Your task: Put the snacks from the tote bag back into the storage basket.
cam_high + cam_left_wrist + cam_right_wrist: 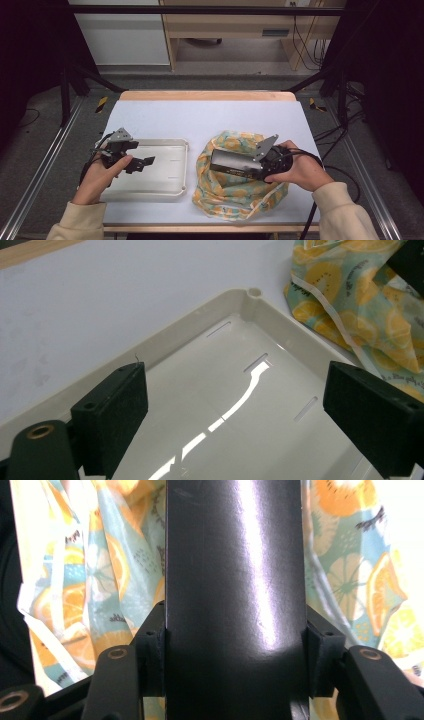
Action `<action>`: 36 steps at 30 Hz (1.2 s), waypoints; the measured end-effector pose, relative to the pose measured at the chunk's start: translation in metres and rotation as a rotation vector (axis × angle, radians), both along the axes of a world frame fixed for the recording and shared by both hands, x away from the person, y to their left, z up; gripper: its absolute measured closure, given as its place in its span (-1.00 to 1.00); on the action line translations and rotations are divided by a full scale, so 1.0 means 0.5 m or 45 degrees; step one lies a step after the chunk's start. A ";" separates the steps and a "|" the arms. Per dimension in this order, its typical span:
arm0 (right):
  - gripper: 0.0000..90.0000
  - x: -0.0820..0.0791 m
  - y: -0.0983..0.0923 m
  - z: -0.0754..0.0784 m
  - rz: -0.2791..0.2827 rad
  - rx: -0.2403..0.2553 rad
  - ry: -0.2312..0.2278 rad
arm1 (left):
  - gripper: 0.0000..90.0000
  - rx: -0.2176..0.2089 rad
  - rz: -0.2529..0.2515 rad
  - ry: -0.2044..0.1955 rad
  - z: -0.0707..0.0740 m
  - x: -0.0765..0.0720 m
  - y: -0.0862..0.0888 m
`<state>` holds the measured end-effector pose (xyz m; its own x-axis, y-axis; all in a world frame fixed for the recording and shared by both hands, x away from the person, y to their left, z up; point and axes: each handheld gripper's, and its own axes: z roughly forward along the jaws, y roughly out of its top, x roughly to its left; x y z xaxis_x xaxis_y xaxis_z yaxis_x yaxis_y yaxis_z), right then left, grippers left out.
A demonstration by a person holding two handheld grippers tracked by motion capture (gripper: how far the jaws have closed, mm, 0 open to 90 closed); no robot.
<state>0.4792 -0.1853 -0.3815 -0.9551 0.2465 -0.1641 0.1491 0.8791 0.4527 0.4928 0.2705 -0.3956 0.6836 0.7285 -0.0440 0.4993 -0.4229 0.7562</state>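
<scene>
My right gripper (257, 167) clamps the dark cylinder (235, 595) above the lemon-print cloth (230, 192) – left gripper (240, 415), jaws wide, waits over the white tray (220, 307) – likely its landing spot.

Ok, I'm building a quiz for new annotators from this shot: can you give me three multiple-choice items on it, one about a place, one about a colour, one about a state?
1. Where does the left gripper hover?
A. over the white tray
B. over the cloth
C. off the table

2. What print does the cloth carry?
A. red stripes
B. orange citrus slices on pale blue
C. plain grey

3. How does the right gripper stand?
A. open and empty
B. shut on a dark metal cylinder
C. shut on the tray rim

Answers:
1 A, since the left gripper view looks between its jaws down into the tray.
2 B, since the slices show in the right gripper view.
3 B, since both jaws press the cylinder's sides.
</scene>
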 end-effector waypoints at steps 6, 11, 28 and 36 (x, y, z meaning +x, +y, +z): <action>-0.04 0.003 0.008 0.025 -0.018 0.002 -0.005 | -0.76 0.012 -0.012 0.001 -0.003 0.000 -0.005; -0.04 0.006 0.023 0.041 -0.041 -0.001 -0.010 | -0.76 0.051 -0.051 0.009 -0.008 0.000 -0.016; -0.04 0.028 0.103 0.062 -0.004 0.002 0.024 | -0.80 0.176 -0.298 -0.013 0.041 0.008 -0.040; -0.04 0.039 0.165 0.054 0.033 -0.061 0.058 | -0.80 0.314 -0.416 -0.029 0.081 0.011 -0.054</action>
